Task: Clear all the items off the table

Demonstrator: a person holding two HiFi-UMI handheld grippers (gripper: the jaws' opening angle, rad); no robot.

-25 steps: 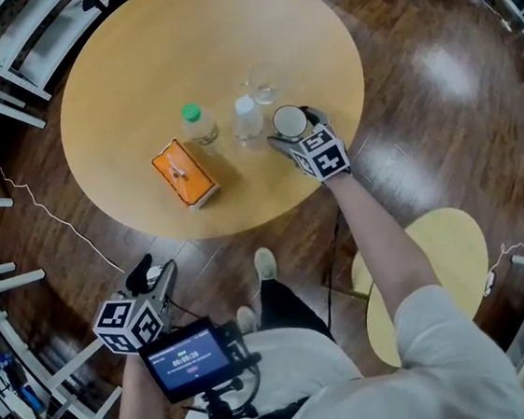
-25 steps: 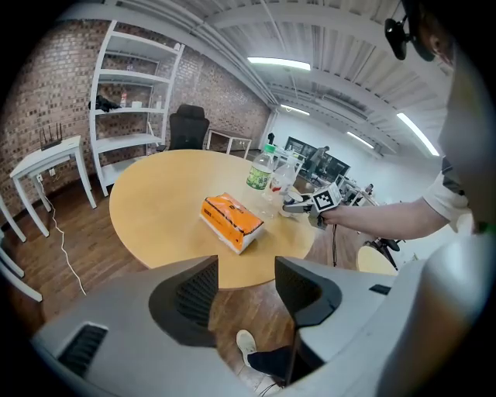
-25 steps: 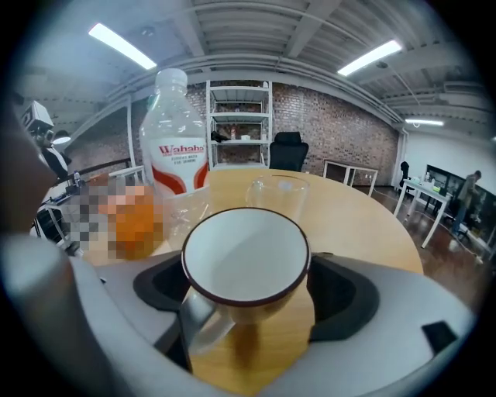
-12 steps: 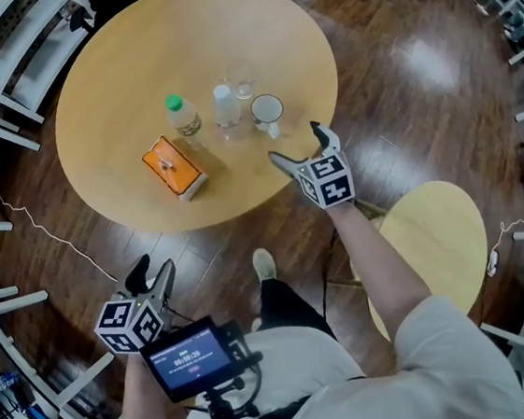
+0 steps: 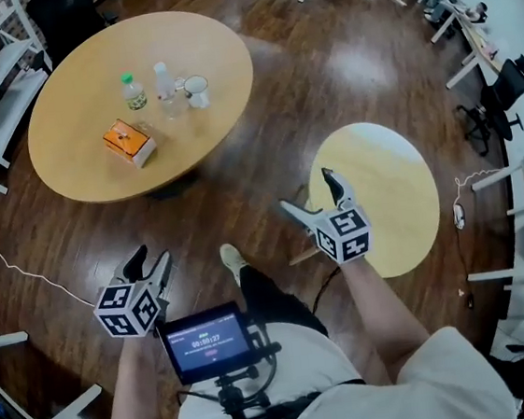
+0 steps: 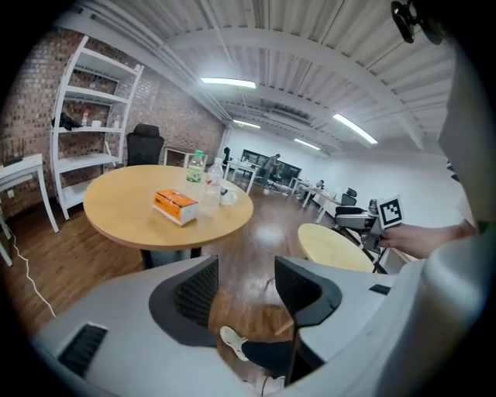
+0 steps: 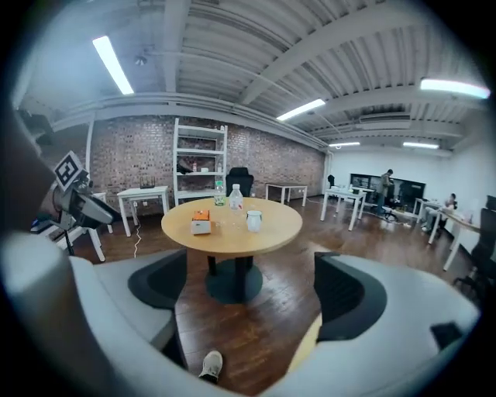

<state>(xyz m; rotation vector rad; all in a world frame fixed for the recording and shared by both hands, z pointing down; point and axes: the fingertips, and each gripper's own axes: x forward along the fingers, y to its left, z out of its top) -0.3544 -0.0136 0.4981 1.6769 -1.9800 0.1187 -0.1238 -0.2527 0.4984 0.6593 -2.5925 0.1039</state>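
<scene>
Currently the left gripper [image 5: 150,259] and right gripper [image 5: 307,191] have fingers apart, empty, well away from the far-left counter [image 5: 79,168]. Box [image 5: 128,142], green-cap bottle [image 5: 133,90] and mug [image 5: 197,90] crowd together there; a careless reach could topple the bottle.

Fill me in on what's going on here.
A person stands away from the round table, holding a gripper in each hand. The left gripper and the right gripper both have their jaws apart with nothing between them. The orange box, green-capped bottle, clear bottle and white mug all sit on the table, not yet cleared.
</scene>
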